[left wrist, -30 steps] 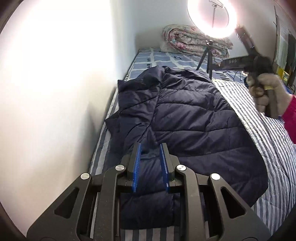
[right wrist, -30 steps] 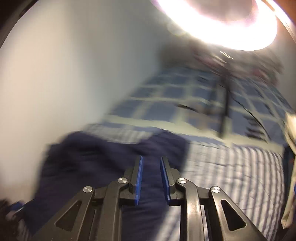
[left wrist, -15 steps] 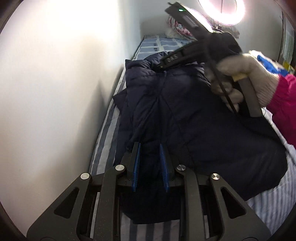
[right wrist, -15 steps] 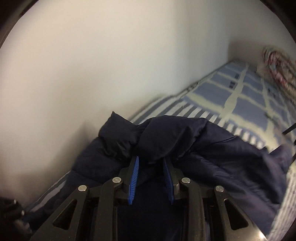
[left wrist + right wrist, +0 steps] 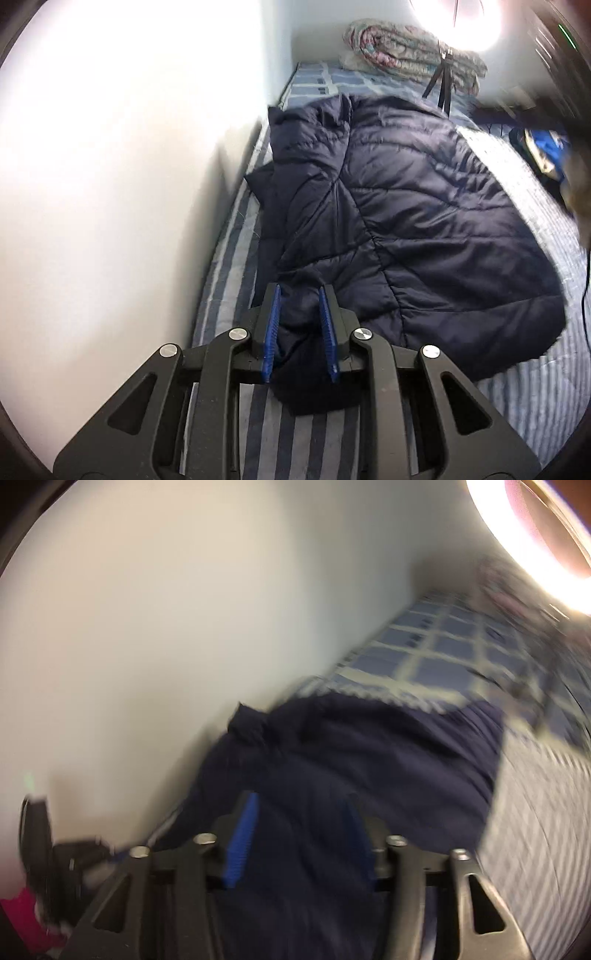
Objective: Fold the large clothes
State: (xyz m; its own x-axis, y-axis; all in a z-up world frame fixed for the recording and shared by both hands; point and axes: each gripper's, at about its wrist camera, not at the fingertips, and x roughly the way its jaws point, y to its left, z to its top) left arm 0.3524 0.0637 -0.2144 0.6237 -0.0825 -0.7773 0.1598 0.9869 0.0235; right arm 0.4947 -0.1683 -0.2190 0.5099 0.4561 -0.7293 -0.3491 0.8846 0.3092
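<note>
Currently, the left gripper [image 5: 298, 325] pinched a fold of the navy quilted jacket [image 5: 406, 221], cloth bunched between its blue pads [image 5: 271, 332]. The jacket lay spread ahead of and to the right of those fingers on the striped bedsheet [image 5: 236, 266], its left edge near the white wall [image 5: 129, 166]. The right gripper [image 5: 299, 843] was over the same jacket [image 5: 351, 760], jaws spread, nothing clamped; that view was motion-blurred. Ahead of the left gripper, beyond the jacket: a rolled floral quilt [image 5: 410, 55], a small tripod [image 5: 441, 81] in front of it, ring light [image 5: 472, 22] glare above. Further right lay a blue item [image 5: 546, 147], blurred. No readable writing or labels were seen.
</note>
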